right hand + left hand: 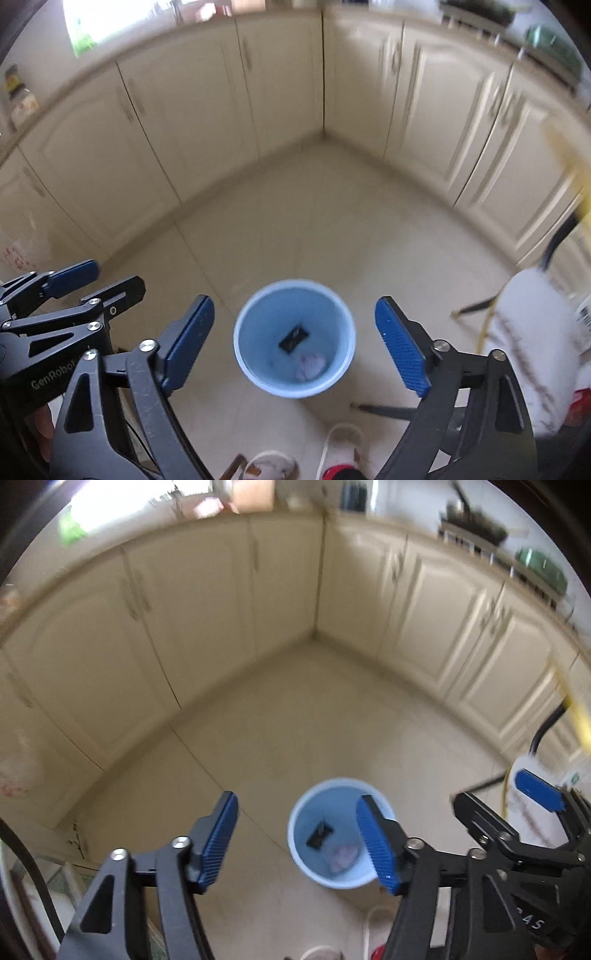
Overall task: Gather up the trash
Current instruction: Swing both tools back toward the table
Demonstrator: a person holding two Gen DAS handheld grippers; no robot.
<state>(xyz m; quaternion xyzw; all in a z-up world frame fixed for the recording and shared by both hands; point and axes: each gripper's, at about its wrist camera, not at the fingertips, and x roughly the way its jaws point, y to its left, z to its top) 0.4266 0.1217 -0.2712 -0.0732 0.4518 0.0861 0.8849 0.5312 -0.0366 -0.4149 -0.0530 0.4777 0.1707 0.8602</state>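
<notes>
Both the left claw (299,843) and right claw (295,341) hang open and empty above the blue bin (294,338), where a dark scrap (293,338) and what looks like crumpled paper (311,365) already lie.

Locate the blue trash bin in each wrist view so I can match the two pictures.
Left wrist view: the blue trash bin stands on the floor at lower centre-right, its right rim hidden behind a blue finger pad.
Right wrist view: the bin sits at lower centre, between the two finger pads.
Shared landmark: the inside corner of the cream cabinets, up beyond the bin.
</notes>
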